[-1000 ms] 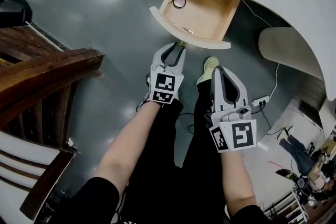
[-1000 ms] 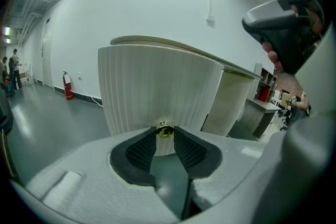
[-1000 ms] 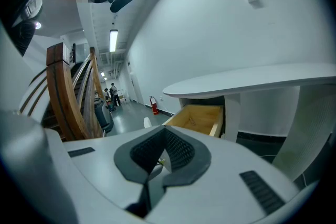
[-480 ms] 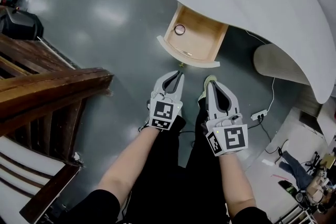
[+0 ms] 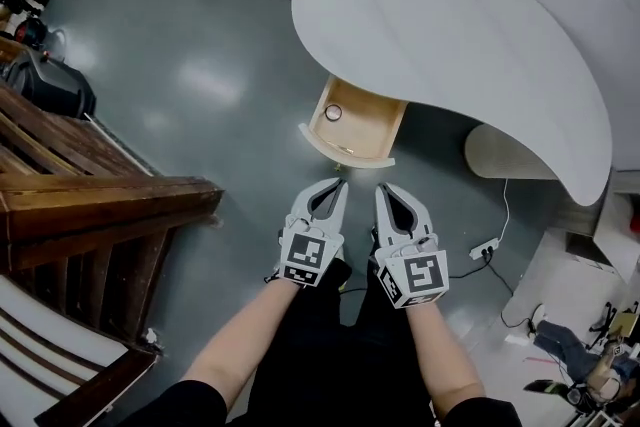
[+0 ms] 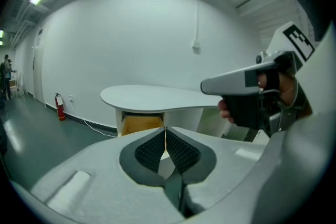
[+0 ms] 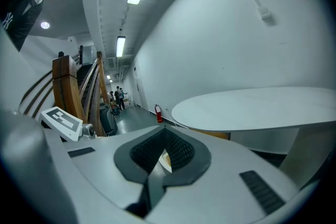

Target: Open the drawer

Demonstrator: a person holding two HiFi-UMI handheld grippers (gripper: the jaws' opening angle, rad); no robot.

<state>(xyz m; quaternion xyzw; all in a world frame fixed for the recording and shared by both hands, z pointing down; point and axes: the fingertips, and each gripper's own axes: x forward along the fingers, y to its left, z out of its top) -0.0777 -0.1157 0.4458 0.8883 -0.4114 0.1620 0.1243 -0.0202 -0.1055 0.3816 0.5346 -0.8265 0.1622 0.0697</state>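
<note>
The drawer (image 5: 352,122) stands pulled well out from under the white surface (image 5: 450,35), ahead of and below the tips of both tools and well apart from them; its wooden interior is exposed, with one small round object (image 5: 333,113) lying near the left wall. On this evidence the opening step is judged complete. The left hand-held gripper (image 5: 343,182) is closing, its tips all but met, with nothing between the jaws. The right hand-held gripper (image 5: 380,187), just beside it, is clenched and equally empty. Both point forward toward the drawer front without touching it. Several faults remain possible from this state. With both tools released from the front panel, nothing restrains the drawer; if its runners are loose or sloped, it may creep back in. If a further pull is attempted, the jaws have to be spread first, since clenched tips would only push against the curved front and drive it shut. The drawer appears close to full extension, so additional pulling may lift it off its runners and tip out the round object. The open drawer also projects at leg height directly ahead of the tools, so a step forward risks a collision. A power strip (image 5: 483,249) and its cable lie on the floor (image 5: 200,115) to the right of the right tool and present a trip hazard.
</note>
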